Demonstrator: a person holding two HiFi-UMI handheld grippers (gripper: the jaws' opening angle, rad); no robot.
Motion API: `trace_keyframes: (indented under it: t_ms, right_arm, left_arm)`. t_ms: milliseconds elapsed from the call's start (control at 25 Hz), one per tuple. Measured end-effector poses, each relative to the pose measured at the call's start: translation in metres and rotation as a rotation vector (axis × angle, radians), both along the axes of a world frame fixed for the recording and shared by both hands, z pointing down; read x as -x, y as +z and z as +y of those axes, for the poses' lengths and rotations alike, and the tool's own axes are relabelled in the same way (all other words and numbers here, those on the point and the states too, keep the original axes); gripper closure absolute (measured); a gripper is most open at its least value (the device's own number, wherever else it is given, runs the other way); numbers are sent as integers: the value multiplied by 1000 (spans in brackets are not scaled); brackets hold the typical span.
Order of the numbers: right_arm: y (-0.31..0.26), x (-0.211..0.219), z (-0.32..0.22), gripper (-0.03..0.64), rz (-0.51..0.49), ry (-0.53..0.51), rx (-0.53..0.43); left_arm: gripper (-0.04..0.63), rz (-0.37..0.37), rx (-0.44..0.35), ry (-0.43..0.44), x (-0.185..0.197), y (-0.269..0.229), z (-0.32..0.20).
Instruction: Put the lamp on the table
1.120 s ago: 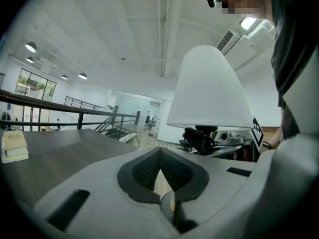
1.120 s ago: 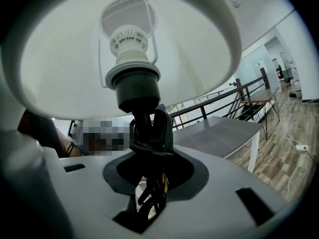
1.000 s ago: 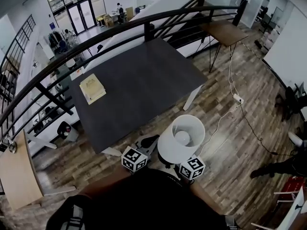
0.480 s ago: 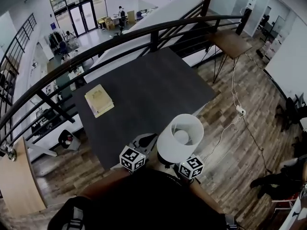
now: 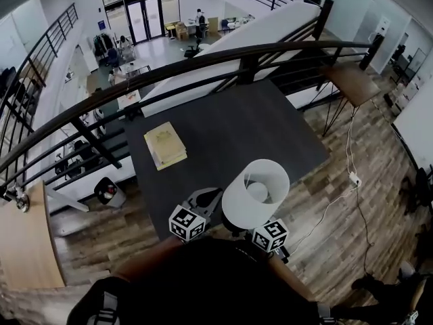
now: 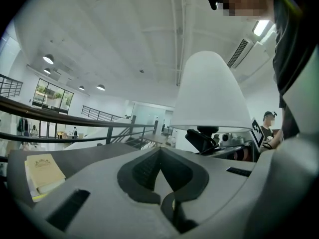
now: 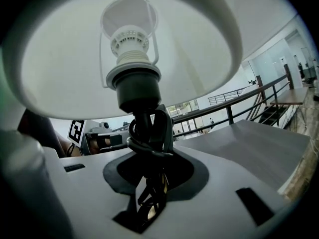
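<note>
"Lamp (image 5: 256,193) position?"
"Above the table (image 5: 270,127), at its six o'clock edge. My right gripper (image 7: 149,183) pinches its stem (image 7: 144,128); my left gripper (image 6: 162,183) is pressed together, empty. Risk: the stem pivots in the pinch and it lands off-edge."

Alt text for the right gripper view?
The right gripper is shut on the lamp by its dark stem, cord looped round it, white shade filling the top. The dark table lies beyond at right, a railing behind it.
</note>
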State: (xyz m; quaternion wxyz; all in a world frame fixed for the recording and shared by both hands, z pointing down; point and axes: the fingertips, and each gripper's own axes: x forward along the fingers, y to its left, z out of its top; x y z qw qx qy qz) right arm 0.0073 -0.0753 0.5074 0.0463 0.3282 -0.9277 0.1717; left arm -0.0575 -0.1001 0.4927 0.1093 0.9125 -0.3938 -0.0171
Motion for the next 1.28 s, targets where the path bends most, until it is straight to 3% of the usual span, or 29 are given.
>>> trace_keyframes:
  t_ms: [600,800,960,1280]
  right_arm:
    - [15,60,-46,517,-5,-147,43]
    - [15,64,-63,517,-12,-199,43]
    - [14,65,-81,517,-10,-259,65]
    - [5,45,-127,517,-3,-378,46]
  left_arm:
    - [586,-17,28,-155,64,12,-31]
    - [586,-24,35,-194,64,13,-42]
    - [586,3,48,-274,68,8,-58]
    - [586,1,48,-379,45,4,-105]
